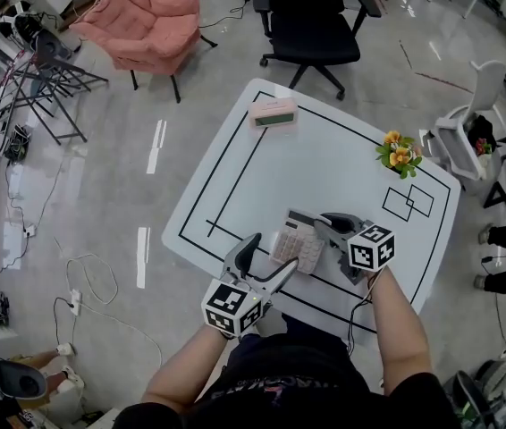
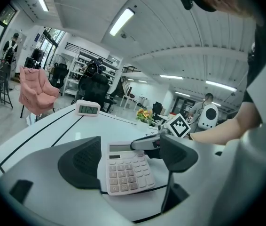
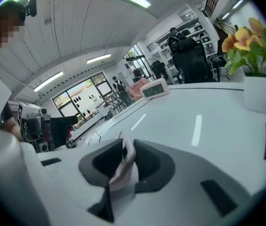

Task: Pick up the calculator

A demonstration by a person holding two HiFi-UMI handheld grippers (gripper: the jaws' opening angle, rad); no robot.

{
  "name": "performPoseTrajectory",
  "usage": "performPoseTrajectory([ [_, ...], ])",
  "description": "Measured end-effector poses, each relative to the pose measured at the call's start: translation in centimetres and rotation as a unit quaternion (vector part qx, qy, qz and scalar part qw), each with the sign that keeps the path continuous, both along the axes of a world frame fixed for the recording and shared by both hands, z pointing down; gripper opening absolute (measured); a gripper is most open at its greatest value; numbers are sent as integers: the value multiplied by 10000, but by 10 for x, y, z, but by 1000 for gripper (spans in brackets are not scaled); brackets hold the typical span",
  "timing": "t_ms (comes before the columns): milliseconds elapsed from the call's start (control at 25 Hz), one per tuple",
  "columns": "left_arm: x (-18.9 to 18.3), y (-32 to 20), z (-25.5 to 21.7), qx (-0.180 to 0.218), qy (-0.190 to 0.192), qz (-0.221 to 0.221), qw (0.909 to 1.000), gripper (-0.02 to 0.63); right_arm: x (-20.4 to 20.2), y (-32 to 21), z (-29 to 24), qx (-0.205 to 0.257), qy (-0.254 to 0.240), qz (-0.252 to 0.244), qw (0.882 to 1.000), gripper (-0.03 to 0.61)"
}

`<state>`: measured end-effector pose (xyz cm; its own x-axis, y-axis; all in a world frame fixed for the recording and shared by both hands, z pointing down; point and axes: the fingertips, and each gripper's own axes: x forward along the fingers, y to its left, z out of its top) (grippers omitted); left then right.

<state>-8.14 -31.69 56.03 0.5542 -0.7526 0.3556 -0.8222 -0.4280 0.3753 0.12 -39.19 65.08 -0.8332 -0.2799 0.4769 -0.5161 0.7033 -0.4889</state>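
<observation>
A pale pink calculator (image 1: 294, 238) lies near the front edge of the white table (image 1: 324, 159). My right gripper (image 1: 326, 232) is shut on its right side. In the right gripper view the calculator (image 3: 125, 168) shows edge-on, pinched between the two dark pads. My left gripper (image 1: 272, 256) is open at the calculator's near left corner. In the left gripper view the keypad (image 2: 126, 169) lies between the wide-spread jaws without either pad pressing on it, and the right gripper's finger (image 2: 147, 144) crosses behind the display.
A pink digital clock (image 1: 274, 113) stands at the table's far edge. A small pot of orange flowers (image 1: 400, 153) sits at the right. Black lines mark the tabletop. A black office chair (image 1: 311, 25) and a pink armchair (image 1: 146, 25) stand beyond the table.
</observation>
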Motion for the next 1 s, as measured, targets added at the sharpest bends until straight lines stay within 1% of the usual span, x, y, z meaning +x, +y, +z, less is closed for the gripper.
performPoseTrajectory([
  [280,1,9,-2,-18,94,113,9999,381,-2,13,-25,101,-492,113,9987,49],
  [560,-6,22,-3,-115,243,207,9994,380,0,22,-54,357,-727,253,9964,48],
  [760,-10,28,-2,-222,370,264,9987,380,1,31,-81,484,-995,291,9934,46],
  [1000,-16,31,-1,-421,689,343,9961,380,-4,49,-128,695,-1514,180,9859,46],
])
